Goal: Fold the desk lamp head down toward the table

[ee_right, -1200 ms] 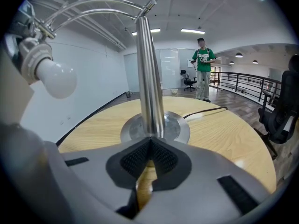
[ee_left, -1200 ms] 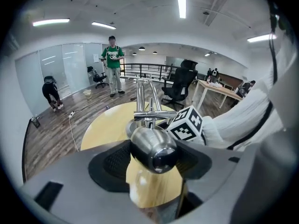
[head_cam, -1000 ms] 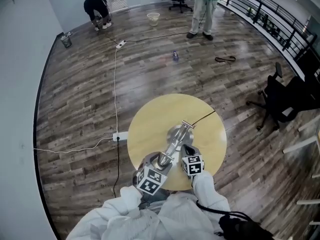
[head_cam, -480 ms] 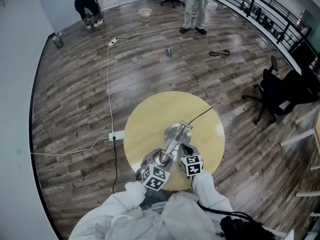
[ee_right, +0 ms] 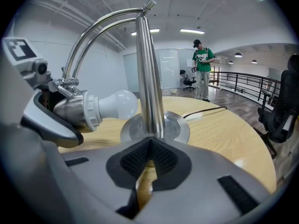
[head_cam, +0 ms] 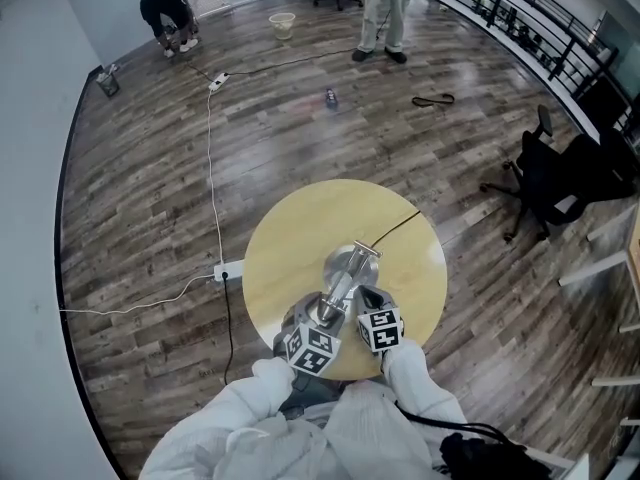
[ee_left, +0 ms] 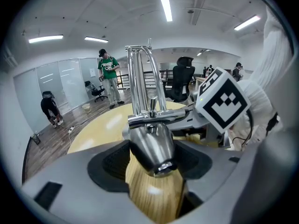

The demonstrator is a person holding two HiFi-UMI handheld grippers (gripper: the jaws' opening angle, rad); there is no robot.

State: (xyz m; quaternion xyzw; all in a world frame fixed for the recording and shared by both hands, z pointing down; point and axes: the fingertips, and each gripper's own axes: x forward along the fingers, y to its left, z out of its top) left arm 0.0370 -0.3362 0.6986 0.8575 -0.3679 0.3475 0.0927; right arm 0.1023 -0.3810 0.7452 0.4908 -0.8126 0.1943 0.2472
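A chrome desk lamp stands on the round wooden table (head_cam: 290,238), its round base (head_cam: 350,264) near the middle. The curved twin arm (ee_left: 140,73) arches over to the lamp head (ee_left: 152,146), which lies about level with its white bulb (ee_right: 114,104) pointing sideways above the tabletop. My left gripper (ee_left: 152,167) is shut on the chrome head, one pad on each side of the cone. My right gripper (ee_right: 148,155) is shut on the upright pole (ee_right: 148,78) just above the base (ee_right: 175,127). Both marker cubes (head_cam: 313,348) sit at the table's near edge.
A black cord (head_cam: 400,230) runs from the base off the table's far right edge. On the floor lie a power strip (head_cam: 232,270) and white cable. A black office chair (head_cam: 555,183) stands to the right. One person (head_cam: 385,8) stands and another (head_cam: 165,8) crouches far back.
The head camera has shifted a little, so the table sits slightly higher and further left. Both grippers keep their hold and the lamp head has barely moved.
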